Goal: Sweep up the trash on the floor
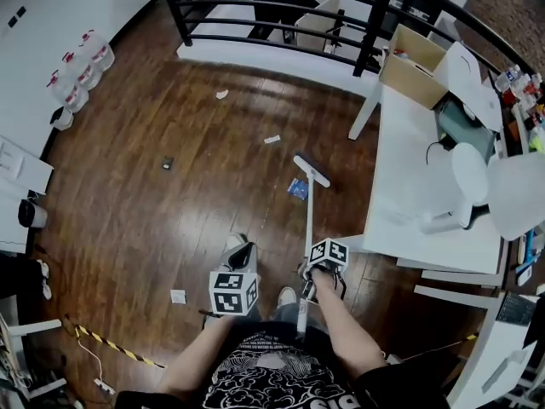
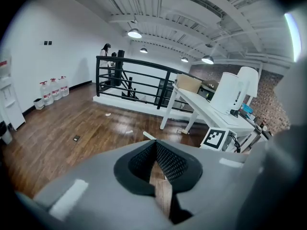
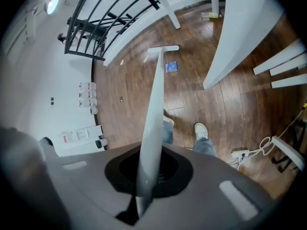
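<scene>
The right gripper point(image 1: 308, 290) clenches its fingers on the slim white broom point(image 1: 308, 220), its flat head on the floor point(image 1: 196, 169) beside a blue scrap point(image 1: 298, 189); the left gripper point(image 1: 241, 258) has its fingers pressed together, empty.

Broom point(image 1: 308, 228): long white handle, narrow white head. It slants forward, head down on wood floor ahead of me, upper handle clamped in my right gripper point(image 1: 308, 286). Blue wrapper point(image 1: 297, 189) lies flat just beside head. Small white scrap point(image 1: 272, 140) farther out, pale scrap point(image 1: 222, 95) near railing base. Dark bit point(image 1: 168, 163) off to left. White square scrap point(image 1: 177, 296) near my left foot.
</scene>
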The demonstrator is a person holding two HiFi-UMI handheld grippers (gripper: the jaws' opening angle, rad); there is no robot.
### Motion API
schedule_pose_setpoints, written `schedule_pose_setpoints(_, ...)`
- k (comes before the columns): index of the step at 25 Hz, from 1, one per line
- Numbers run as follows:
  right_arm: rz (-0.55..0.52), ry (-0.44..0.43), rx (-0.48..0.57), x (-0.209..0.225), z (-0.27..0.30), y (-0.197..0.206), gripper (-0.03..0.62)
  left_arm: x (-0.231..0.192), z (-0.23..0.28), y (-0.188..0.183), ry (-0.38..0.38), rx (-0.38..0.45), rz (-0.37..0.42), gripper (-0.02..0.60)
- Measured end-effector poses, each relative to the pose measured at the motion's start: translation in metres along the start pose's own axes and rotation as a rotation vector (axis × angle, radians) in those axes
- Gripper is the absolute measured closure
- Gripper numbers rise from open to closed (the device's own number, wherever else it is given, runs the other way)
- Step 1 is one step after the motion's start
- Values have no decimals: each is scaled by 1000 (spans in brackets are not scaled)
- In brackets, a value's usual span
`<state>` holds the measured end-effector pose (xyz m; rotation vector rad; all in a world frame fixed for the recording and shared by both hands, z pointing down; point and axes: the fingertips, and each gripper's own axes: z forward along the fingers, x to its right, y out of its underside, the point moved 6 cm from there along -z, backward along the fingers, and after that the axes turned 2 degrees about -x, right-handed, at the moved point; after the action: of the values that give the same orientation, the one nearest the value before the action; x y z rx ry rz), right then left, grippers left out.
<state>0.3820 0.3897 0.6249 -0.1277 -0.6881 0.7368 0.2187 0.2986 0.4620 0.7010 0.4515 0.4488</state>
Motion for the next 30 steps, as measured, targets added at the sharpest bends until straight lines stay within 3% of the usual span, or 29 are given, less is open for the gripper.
schedule_pose_setpoints(11,417,-73,71,-40,51,-72,594,-87,93,-76,145,-103,41,577)
schedule_pose_setpoints(16,570,-63,80,-77,85,-103,594,-160,113,-107,139,-126,7,577)
schedule_pose_setpoints(21,614,-81,49,-142,123,-128,594,-241,118,-132,71,-112,-68,577)
schedule_pose_setpoints(24,640,-143,20,-188,144,-135,594,-281,114,-144,22,-88,-114,577)
schedule_pose_setpoints(30,616,-210,-61,-270,175,-133,594,-328,106,-149,-43,-69,-143,577)
